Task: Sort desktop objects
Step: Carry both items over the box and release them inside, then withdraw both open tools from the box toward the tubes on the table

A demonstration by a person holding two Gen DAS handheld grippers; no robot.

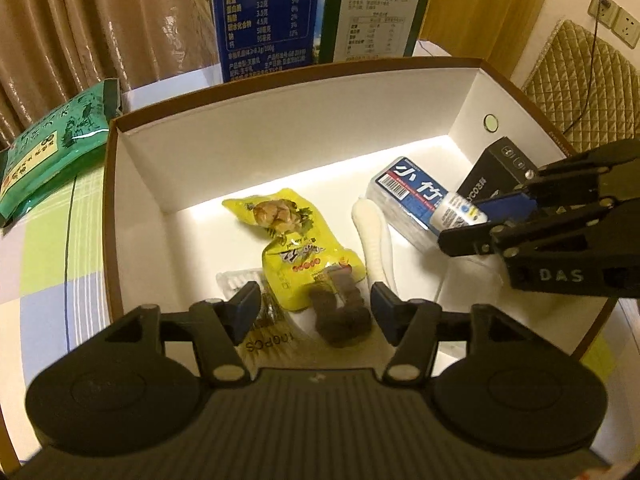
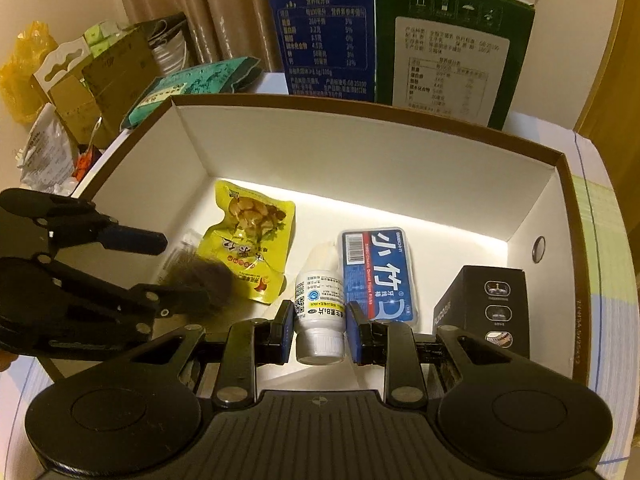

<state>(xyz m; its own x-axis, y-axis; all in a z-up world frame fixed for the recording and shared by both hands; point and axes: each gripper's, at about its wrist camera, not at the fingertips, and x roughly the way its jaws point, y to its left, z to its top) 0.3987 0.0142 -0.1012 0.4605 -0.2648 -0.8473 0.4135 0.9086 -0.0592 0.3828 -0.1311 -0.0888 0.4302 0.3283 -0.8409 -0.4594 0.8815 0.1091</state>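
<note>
A white-walled box (image 1: 280, 120) with a brown rim holds the sorted items. My left gripper (image 1: 316, 312) stands open low inside it, and a brown fuzzy lump (image 1: 340, 316) lies between its fingers, not pinched. In the right wrist view the left gripper (image 2: 168, 272) is at the left, with the blurred fuzzy lump (image 2: 200, 280) by its tips. My right gripper (image 2: 320, 334) is shut on a small white bottle (image 2: 320, 316), held just over the floor of the box (image 2: 360, 152). From the left wrist view, the right gripper (image 1: 460, 222) and bottle (image 1: 460, 210) are at the right.
In the box lie a yellow snack packet (image 1: 296, 248), a white strip (image 1: 374, 248), a blue floss case (image 2: 376, 276), a black carton (image 2: 488, 304) and a clear packet (image 1: 264, 336). Behind stand blue (image 2: 324, 28) and green (image 2: 452, 48) cartons; a green pouch (image 1: 52, 152) lies left.
</note>
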